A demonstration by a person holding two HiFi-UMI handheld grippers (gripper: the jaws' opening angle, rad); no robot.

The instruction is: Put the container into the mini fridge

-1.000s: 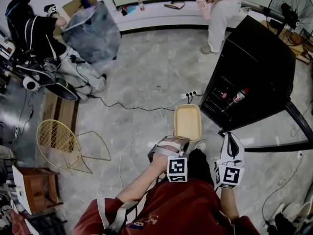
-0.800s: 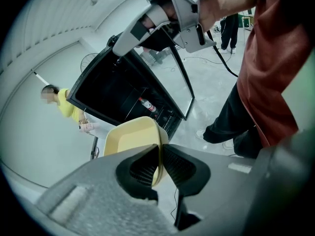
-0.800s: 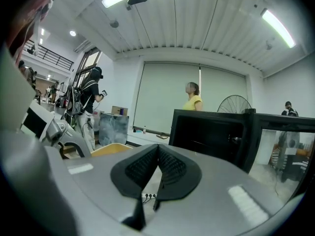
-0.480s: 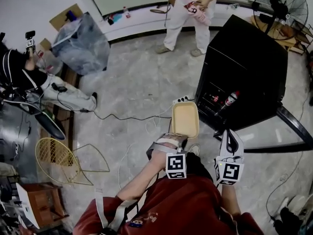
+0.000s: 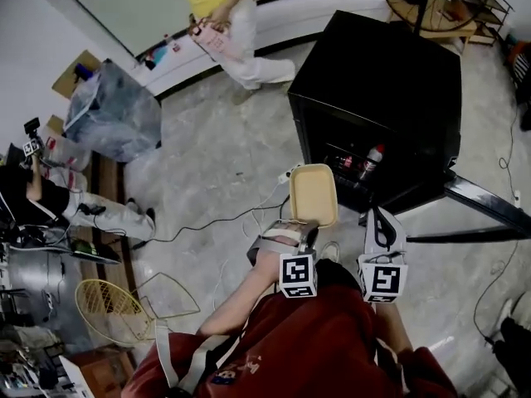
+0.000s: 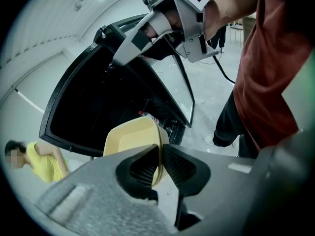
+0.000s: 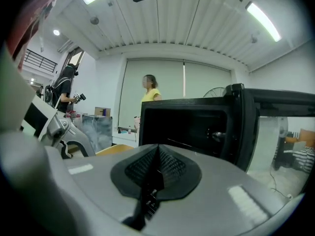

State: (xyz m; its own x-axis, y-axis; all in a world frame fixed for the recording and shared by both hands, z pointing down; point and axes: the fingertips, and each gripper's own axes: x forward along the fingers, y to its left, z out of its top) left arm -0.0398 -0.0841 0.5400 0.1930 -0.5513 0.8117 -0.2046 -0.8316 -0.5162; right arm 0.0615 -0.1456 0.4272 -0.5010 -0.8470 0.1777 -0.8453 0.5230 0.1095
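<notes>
My left claw [image 6: 160, 165] pinches the near rim of the container [image 5: 313, 194], mid-frame before the open fridge [image 5: 390, 81]; it looks light, stiff, smooth plastic, so this one-edge grip may let it tilt; my right claw [image 7: 157, 167] is closed, empty

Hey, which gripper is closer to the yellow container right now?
Left. The left gripper is clamped on the yellow container at its rim; the right gripper, shut and empty, sits beside it, apart.

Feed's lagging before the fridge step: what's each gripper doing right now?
Left gripper: jaws closed on the rim of the yellow container.
Right gripper: jaws closed, holding nothing.
</notes>
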